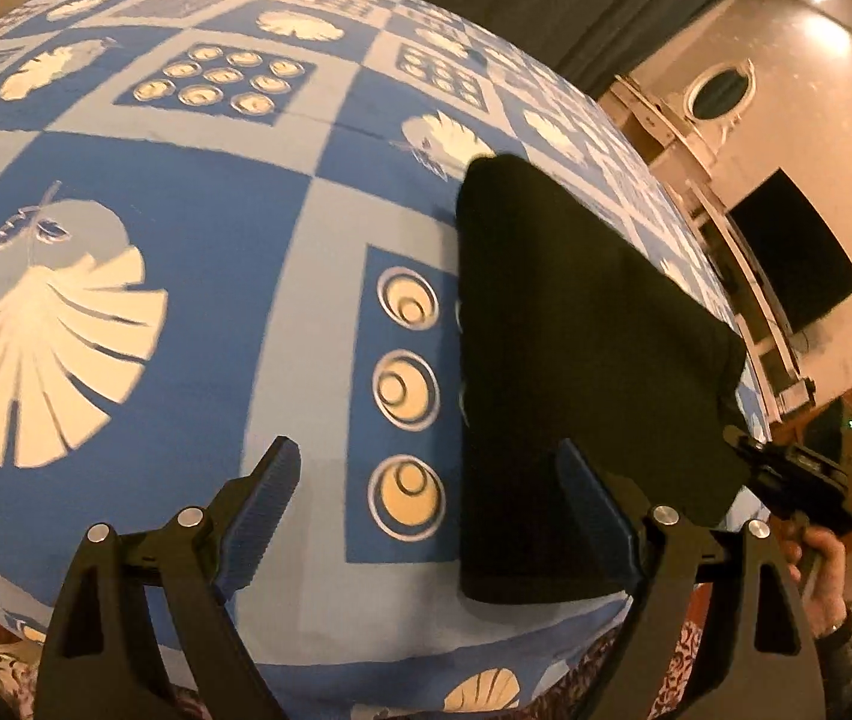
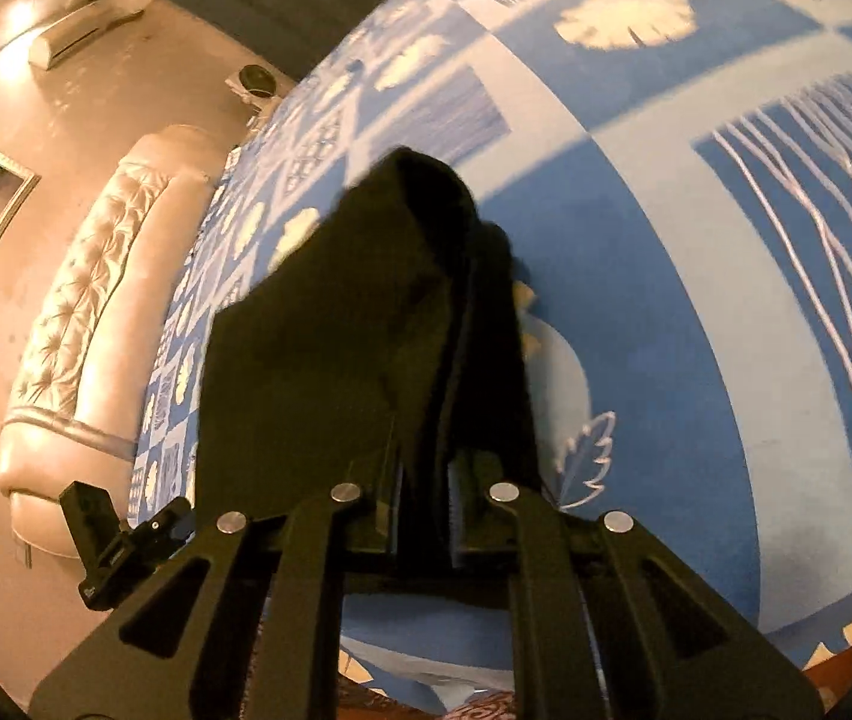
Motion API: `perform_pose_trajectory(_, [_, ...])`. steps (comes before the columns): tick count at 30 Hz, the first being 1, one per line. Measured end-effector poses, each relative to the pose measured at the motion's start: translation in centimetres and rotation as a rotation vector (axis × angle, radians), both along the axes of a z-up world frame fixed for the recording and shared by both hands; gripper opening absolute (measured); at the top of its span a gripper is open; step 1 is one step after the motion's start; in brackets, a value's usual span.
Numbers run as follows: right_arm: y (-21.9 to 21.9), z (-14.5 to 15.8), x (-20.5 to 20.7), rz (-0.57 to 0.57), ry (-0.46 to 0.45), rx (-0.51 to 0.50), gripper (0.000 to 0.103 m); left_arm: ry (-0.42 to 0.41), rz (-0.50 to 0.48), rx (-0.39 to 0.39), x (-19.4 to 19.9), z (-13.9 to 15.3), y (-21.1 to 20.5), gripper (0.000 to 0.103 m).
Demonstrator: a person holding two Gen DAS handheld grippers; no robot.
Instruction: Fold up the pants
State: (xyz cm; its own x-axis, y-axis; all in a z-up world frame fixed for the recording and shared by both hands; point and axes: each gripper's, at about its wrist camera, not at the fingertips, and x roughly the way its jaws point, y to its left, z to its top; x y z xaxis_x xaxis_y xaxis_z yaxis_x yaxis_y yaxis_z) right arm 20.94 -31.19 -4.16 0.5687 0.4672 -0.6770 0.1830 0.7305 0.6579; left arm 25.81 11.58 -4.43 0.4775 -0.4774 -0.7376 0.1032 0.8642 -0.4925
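Black pants (image 1: 576,348), folded, on blue patterned bedsheet (image 1: 198,252) | left gripper (image 1: 426,510): fingers wide apart, above sheet beside pants | right gripper (image 2: 426,498): fingers clamped on pants edge

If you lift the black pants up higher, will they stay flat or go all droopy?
Probably droopy: the black pants already sag in soft folds from the right gripper pinching them. They likely won't slide much on the cloth bedspread.

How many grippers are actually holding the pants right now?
1. The right gripper is shut on the black pants' edge. The left gripper hangs open above the bedsheet, its right finger over the pants, gripping nothing.
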Motion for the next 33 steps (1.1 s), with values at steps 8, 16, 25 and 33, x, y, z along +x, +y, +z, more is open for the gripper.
perform_pose_trajectory(8, [-1.9,-1.5,-0.5,-0.015,0.007,0.123,0.015,0.033,0.004,-0.065,-0.1,-1.0,0.4,0.086])
perform_pose_trajectory(16, [-5.2,-1.8,-3.5,-0.1,-0.011,0.29,0.078,0.073,0.099,-0.231,-0.3,-1.9,2.7,0.086])
perform_pose_trajectory(25, [-2.5,-4.4,-3.4,0.008,0.017,0.392,0.083,0.164,0.05,-0.5,-1.0,-2.7,2.2,0.087])
perform_pose_trajectory(33, [-2.1,-4.4,-3.0,0.009,0.005,0.401,0.084,0.144,-0.062,-0.434,-1.2,-2.7,-0.7,0.088])
